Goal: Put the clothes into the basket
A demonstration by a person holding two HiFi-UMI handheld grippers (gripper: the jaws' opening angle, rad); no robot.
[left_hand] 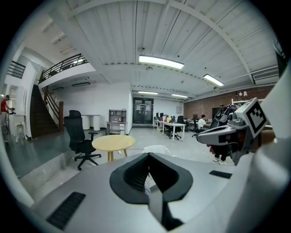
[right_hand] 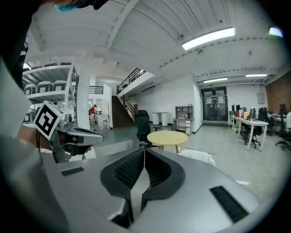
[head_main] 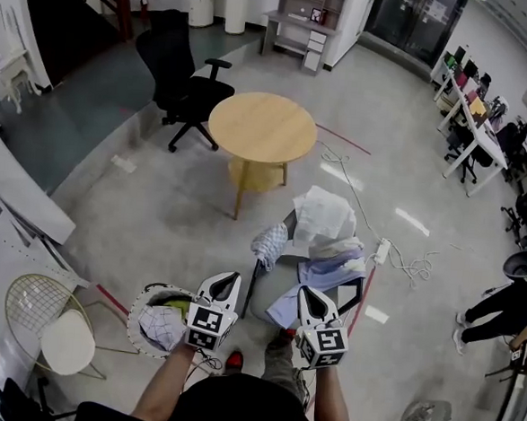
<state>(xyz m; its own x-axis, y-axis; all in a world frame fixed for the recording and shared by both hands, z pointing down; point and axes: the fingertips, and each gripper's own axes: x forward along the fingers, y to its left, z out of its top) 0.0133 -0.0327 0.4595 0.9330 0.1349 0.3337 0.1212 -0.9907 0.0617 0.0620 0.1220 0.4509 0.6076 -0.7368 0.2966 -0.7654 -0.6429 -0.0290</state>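
Part-filled basket (head_main: 140,300) sits left of & below the tips. Left gripper (head_main: 231,277) & right gripper (head_main: 305,292): jaws pinched together, empty. Clothes pile (head_main: 327,232) lies ahead of tips. Prob. reach step; next needs jaws opened over pile.

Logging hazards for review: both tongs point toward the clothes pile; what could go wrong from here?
The left tongs and right tongs are both shut and empty; unless opened, they may just push the clothes pile aside.
A cable and power strip lie on the floor beside the pile: a possible trip or snag.
The basket already holds clothes, so a garment might hang over its rim.
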